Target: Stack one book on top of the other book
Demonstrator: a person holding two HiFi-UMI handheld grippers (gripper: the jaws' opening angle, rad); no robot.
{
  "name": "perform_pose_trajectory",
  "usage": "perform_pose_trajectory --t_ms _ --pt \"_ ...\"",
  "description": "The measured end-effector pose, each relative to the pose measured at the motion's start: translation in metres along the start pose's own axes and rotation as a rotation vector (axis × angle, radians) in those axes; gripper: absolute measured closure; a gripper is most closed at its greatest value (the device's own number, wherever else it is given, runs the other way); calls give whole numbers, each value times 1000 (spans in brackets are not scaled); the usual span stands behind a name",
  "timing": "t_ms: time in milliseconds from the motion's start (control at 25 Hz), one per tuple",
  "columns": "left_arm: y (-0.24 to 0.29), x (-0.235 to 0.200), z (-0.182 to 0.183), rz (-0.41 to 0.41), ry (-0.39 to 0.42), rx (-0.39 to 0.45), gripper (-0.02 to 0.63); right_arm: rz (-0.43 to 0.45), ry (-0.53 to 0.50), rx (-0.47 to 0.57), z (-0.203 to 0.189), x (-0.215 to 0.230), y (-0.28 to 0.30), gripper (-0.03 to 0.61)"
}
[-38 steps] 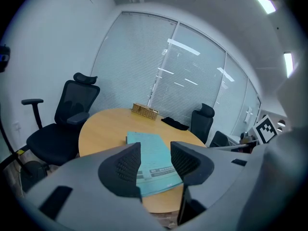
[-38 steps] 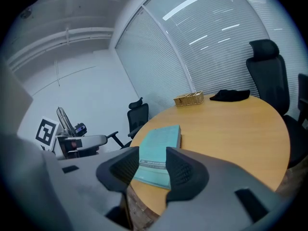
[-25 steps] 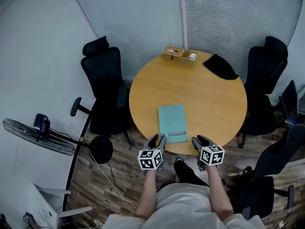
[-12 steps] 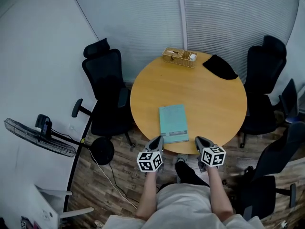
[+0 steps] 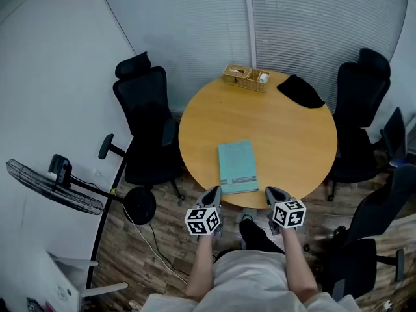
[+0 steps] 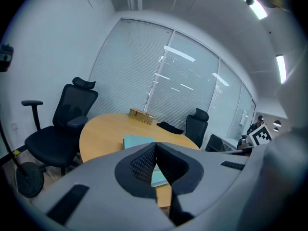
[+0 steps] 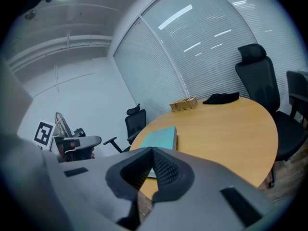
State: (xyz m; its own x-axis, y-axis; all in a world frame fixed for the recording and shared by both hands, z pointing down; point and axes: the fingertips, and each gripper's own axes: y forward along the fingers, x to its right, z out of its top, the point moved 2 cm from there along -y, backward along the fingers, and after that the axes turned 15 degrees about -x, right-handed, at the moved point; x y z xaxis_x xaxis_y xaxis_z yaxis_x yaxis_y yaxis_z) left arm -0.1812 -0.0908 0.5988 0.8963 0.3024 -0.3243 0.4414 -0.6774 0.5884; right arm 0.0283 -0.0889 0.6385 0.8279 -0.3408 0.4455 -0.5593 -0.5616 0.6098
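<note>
both my left gripper [image 5: 214, 192] and right gripper [image 5: 270, 193] are closed on nothing. the teal book [image 5: 237, 166] lies just ahead between them, long axis running away from me, about equally near each.

Across the round wooden table [image 5: 279, 135] from me, a woven wicker tray [image 5: 246, 78] sits near a crumpled black cloth [image 5: 300, 91].

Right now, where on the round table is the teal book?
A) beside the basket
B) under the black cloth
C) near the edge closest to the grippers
C: the teal book lies at the near edge of the table, far from the basket and the black cloth.
</note>
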Motion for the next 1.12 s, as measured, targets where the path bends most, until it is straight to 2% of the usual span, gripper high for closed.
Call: perform_pose_trajectory --t_ms 1120 --pt "-2 5 9 -30 24 13 586 -18 21 8 -2 4 -6 558"
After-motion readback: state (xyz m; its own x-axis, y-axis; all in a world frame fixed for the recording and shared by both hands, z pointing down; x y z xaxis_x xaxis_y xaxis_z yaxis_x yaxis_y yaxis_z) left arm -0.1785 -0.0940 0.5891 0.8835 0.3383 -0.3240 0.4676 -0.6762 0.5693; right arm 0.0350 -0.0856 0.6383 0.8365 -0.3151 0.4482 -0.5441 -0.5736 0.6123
